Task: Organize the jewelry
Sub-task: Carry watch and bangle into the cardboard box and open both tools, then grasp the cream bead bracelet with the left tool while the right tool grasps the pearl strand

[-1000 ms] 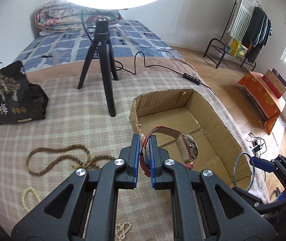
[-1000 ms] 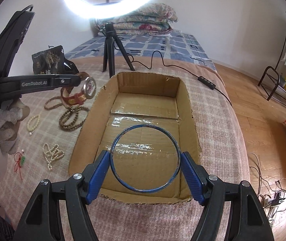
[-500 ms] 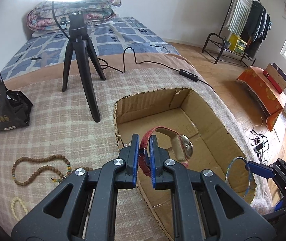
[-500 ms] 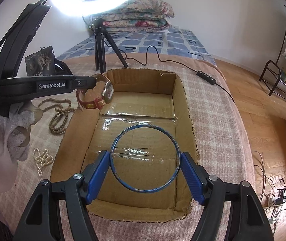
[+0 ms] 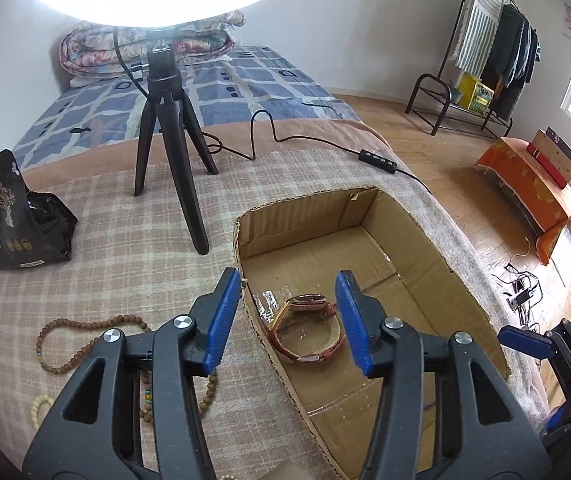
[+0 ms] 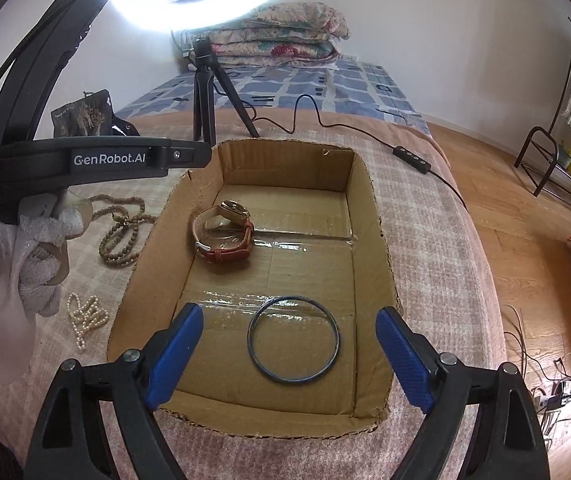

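Note:
An open cardboard box (image 6: 381,240) (image 5: 461,280) lies on the checked bed cover. A red-strapped watch (image 6: 223,236) (image 5: 305,330) lies on the box floor at its left side. A thin blue bangle (image 6: 293,340) lies flat on the floor near the box's front. My left gripper (image 5: 289,320) is open and empty above the watch. My right gripper (image 6: 285,354) is open and empty above the bangle. Brown bead necklaces (image 6: 121,232) (image 5: 85,344) and a pearl string (image 6: 87,314) lie on the cover left of the box.
A ring light on a black tripod (image 5: 169,152) (image 6: 205,92) stands behind the box, its cable and switch (image 6: 411,158) trailing right. A black snack bag (image 5: 1,216) sits far left. The bed edge drops to a wooden floor (image 6: 525,240) at the right.
Both grippers have opened. The watch dropped from my left gripper onto the box floor, and the blue bangle dropped from my right gripper onto the box floor.

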A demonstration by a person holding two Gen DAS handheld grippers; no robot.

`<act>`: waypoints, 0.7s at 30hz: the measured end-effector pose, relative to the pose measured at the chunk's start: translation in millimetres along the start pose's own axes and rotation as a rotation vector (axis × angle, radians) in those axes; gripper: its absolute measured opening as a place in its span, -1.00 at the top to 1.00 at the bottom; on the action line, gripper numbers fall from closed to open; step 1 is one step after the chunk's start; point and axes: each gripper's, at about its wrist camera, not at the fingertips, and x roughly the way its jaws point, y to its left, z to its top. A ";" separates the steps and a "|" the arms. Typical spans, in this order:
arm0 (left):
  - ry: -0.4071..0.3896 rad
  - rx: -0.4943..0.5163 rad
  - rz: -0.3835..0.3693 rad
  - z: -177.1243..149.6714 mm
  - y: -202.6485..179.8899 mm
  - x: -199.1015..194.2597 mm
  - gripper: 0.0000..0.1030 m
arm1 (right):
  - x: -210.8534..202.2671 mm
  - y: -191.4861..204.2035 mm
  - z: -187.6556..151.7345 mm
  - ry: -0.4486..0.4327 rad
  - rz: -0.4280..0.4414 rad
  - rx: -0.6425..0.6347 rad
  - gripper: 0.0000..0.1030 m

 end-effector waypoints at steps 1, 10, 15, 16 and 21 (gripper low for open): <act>-0.001 -0.003 -0.002 0.1 0.6 -2.4 0.02 | -0.8 0.7 -0.1 -0.001 -0.001 0.000 -0.74; -0.025 0.006 0.000 -1.5 2.4 -29.6 0.02 | -17.1 14.7 -1.2 -0.006 -0.017 -0.007 -0.78; -0.035 0.003 0.004 -4.6 9.2 -46.5 0.02 | -27.3 21.3 -1.1 -0.012 -0.023 -0.001 -0.79; -0.037 0.000 0.006 -5.0 11.1 -49.8 0.02 | -29.5 23.6 -1.1 -0.011 -0.030 -0.001 -0.84; -0.061 -0.005 0.029 -9.2 27.1 -73.0 0.02 | -40.4 33.0 -2.5 -0.026 -0.041 -0.004 -0.99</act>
